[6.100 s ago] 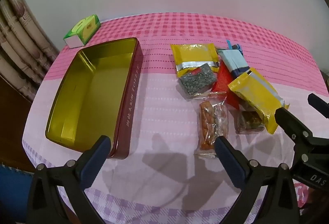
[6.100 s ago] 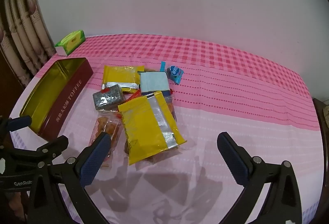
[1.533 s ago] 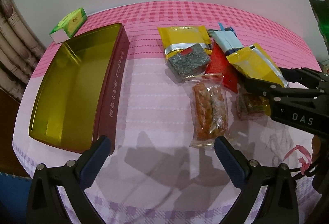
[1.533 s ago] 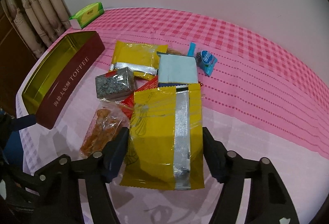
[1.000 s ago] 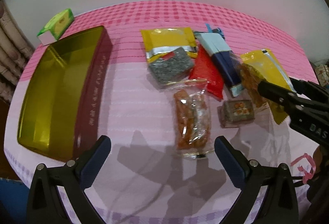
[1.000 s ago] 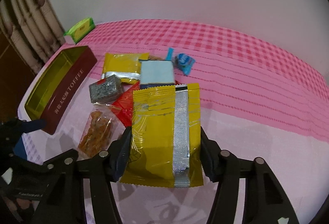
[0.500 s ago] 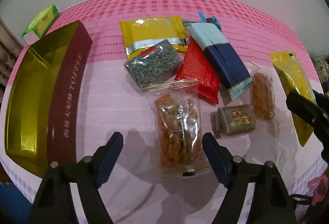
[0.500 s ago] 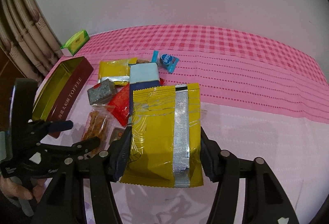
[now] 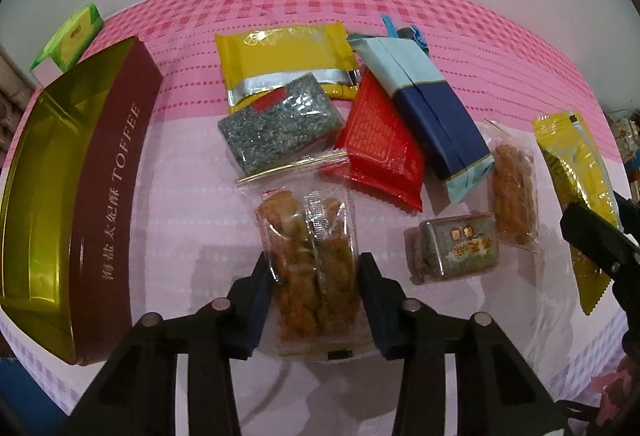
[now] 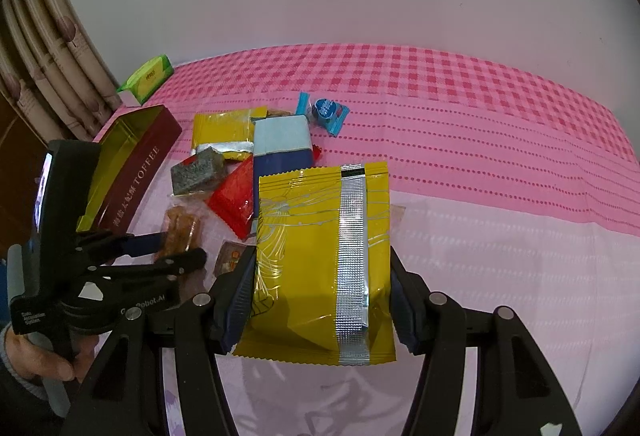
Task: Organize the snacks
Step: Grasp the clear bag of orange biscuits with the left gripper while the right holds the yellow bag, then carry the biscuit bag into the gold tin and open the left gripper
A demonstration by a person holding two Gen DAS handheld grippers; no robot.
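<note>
Toffee tin [image 9: 100,195]: one, lidless, gold inside, lay well left of the left gripper [image 9: 316,284], its long side running away from the fingers. One green box [image 9: 68,35] stood beyond its far end.

Clear packet of fried snacks [image 9: 312,256]: one between the left gripper's blue pads, long axis pointing straight away from the fingers, near end resting on the pink tablecloth [image 9: 180,195]. The jaws had just been closing, and both pads pressed the wrapper's sides.

Beyond those fingertips lay one grey speckled block [image 9: 280,123] on one yellow packet [image 9: 284,59], silver band across.

Right of these lay one red packet [image 9: 380,143] and one light-and-dark-blue packet [image 9: 428,107], both slanting away leftward, with one small blue candy [image 10: 326,111] past the far end.

Right of the left fingers lay one small brown block [image 9: 456,248] and one second clear fried-snack packet [image 9: 514,183], lengthwise away.

Large yellow packet [image 10: 324,260]: one, pinched across its width between the pads of the right gripper [image 10: 320,284], held off the cloth, long axis away from the fingers, silver seam facing up.

Yellow packets counted: two. Fried-snack packets: two.
</note>
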